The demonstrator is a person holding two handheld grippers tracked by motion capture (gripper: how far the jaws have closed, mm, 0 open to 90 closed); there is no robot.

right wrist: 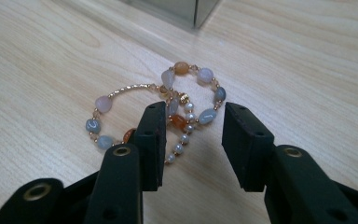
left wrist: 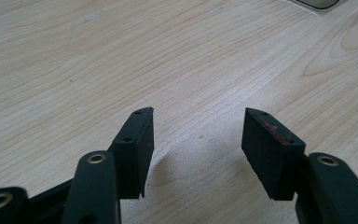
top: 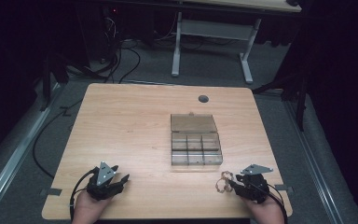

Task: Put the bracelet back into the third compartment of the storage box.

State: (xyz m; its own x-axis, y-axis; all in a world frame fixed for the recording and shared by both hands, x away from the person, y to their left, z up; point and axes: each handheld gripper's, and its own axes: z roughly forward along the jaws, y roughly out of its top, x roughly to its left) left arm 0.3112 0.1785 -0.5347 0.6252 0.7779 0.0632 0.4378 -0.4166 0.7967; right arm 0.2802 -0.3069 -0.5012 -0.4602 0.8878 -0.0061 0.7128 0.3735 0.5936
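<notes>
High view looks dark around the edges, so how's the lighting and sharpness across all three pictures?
High view: the table is lit, the room around it near black, and the box looks soft. Left gripper view: the left claw casts a soft shadow on the wood, whose grain is crisp. Right gripper view: the bracelet is sharp, and the right claw slightly soft at the bottom.

No readable text, labels, brands, numbers or signs on anything in view

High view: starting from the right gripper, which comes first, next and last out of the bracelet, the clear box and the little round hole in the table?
1. Bracelet: just left of the right gripper, at its jaw tips.
2. Clear box: farther up, mid-table, lid open.
3. Round hole: near the table's far edge.
</notes>
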